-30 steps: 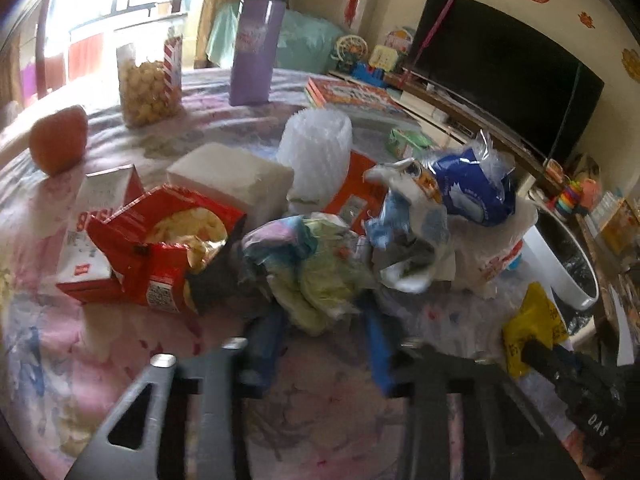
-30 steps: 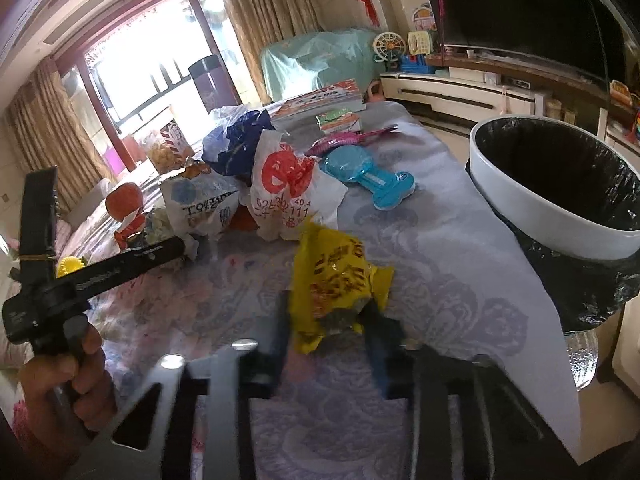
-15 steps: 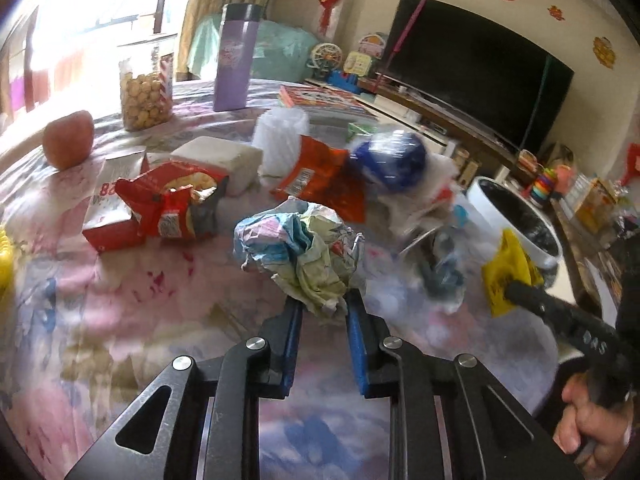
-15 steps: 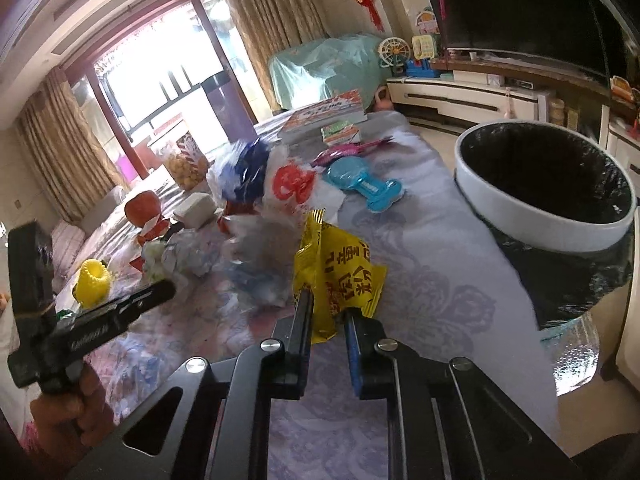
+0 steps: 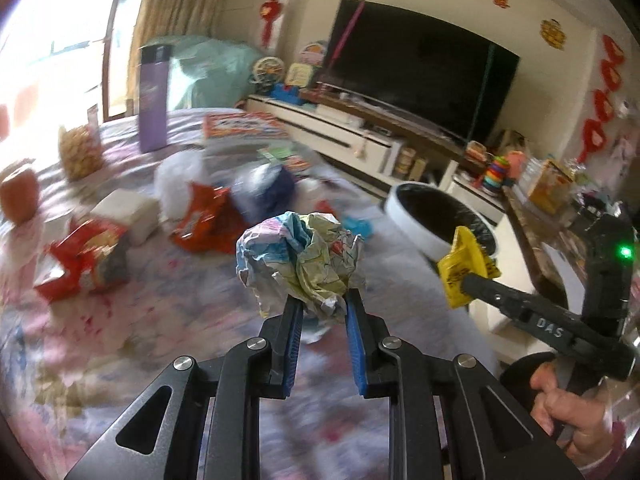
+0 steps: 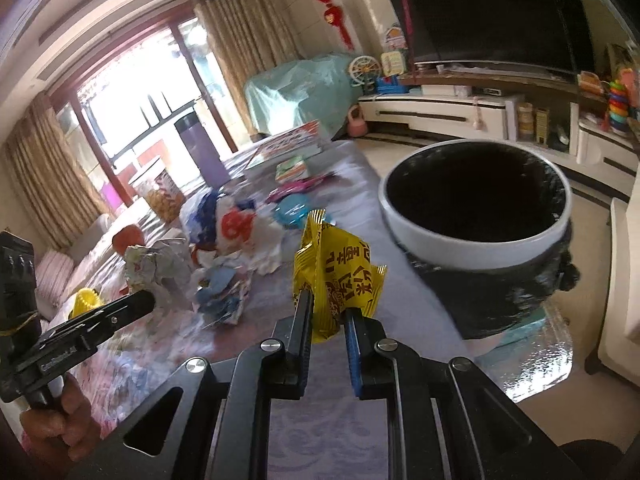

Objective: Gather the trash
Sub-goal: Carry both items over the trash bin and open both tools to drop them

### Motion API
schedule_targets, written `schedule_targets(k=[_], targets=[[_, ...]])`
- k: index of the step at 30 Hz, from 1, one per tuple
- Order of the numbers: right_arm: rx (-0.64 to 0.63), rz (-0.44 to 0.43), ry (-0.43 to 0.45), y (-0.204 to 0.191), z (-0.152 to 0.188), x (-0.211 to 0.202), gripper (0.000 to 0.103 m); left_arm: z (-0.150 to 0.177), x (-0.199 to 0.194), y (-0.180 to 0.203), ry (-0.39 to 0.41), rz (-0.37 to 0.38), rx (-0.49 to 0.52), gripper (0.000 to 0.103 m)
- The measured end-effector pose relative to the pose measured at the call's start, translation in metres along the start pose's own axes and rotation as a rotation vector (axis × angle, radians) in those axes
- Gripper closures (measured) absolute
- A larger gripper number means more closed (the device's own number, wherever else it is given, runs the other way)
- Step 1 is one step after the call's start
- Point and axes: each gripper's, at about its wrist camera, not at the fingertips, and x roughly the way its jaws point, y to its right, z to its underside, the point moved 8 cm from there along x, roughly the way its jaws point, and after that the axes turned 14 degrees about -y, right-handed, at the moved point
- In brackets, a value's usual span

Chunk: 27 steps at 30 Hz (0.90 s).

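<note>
Sunlit table (image 5: 192,320) clutter lies below two raised loads: the left gripper (image 5: 320,312) jaws pinch one crumpled pastel paper ball (image 5: 304,260); the right gripper (image 6: 326,312) jaws clamp one crinkled yellow wrapper (image 6: 340,276) beside one black-lined white bin (image 6: 472,204).

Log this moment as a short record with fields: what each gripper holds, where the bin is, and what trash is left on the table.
left gripper: shut on crumpled paper ball, lifted off the table
right gripper: shut on yellow wrapper, lifted
trash bin: white rim, black liner, open, beside the table edge
left on table: red snack bag, orange-red wrapper, plastic bags
table: floral cloth
</note>
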Motion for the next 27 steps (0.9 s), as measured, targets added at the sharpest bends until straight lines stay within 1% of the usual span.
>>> schedule_targets(k=[6, 13, 23, 27], targets=[[0.033, 0.019, 0.022, 0.026, -0.007, -0.012, 0.088, -0.016, 0.021, 0.021, -0.013, 0.029, 0.073, 0.083], [0.071, 0.047, 0.035, 0.056, -0.016, -0.022, 0.088, -0.042, 0.060, 0.040, -0.045, 0.059, 0.134, 0.083], [0.099, 0.087, 0.046, 0.094, -0.042, -0.026, 0.088, -0.084, 0.108, 0.059, -0.071, 0.079, 0.178, 0.083], [0.111, 0.094, 0.043, 0.106, -0.051, -0.025, 0.088, -0.098, 0.119, 0.064, -0.077, 0.083, 0.192, 0.083]])
